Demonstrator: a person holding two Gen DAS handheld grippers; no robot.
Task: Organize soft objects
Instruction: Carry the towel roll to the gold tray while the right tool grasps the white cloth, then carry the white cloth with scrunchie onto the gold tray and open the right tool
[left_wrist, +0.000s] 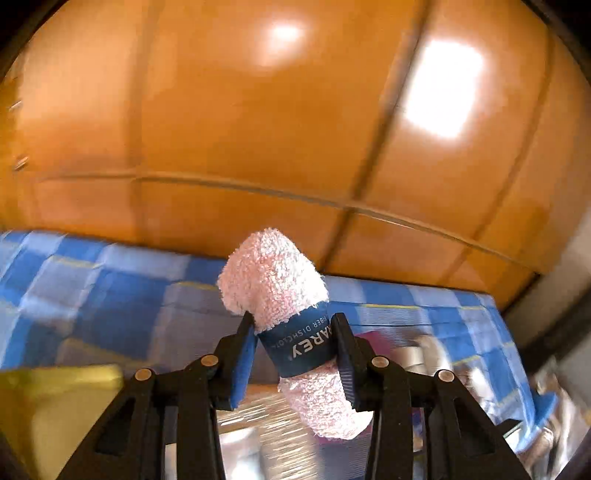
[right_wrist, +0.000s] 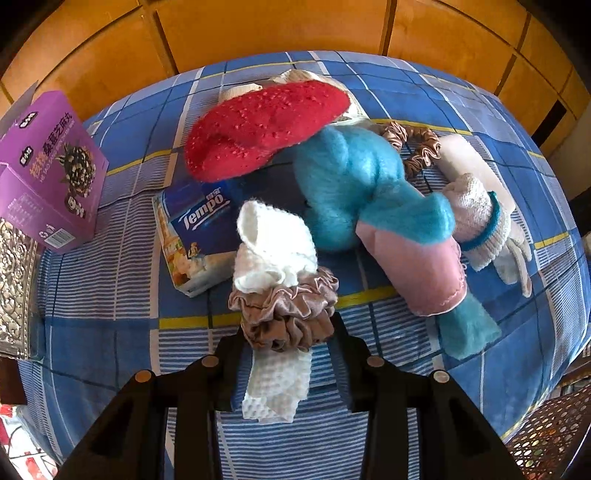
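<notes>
My left gripper (left_wrist: 297, 354) is shut on a rolled pink dishcloth (left_wrist: 275, 280) with a dark blue paper band, held up in the air above the blue checked tablecloth (left_wrist: 110, 295). My right gripper (right_wrist: 288, 343) is shut on a white waffle cloth (right_wrist: 275, 240) bound by a beige satin scrunchie (right_wrist: 284, 306), just above the tablecloth (right_wrist: 110, 295). Beyond it lie a red knitted piece (right_wrist: 266, 125), a teal fuzzy cloth (right_wrist: 347, 173) with a pink cloth (right_wrist: 417, 266), a second brown scrunchie (right_wrist: 417, 144), and a cream rolled towel with a teal band (right_wrist: 480, 221).
A Tempo tissue pack (right_wrist: 192, 232) lies left of the white cloth. A purple carton (right_wrist: 48, 173) stands at the left edge beside a silver embossed box (right_wrist: 14, 288). Orange wooden cabinet doors (left_wrist: 258, 129) stand behind the table. A yellow item (left_wrist: 55, 398) shows low left in the left wrist view.
</notes>
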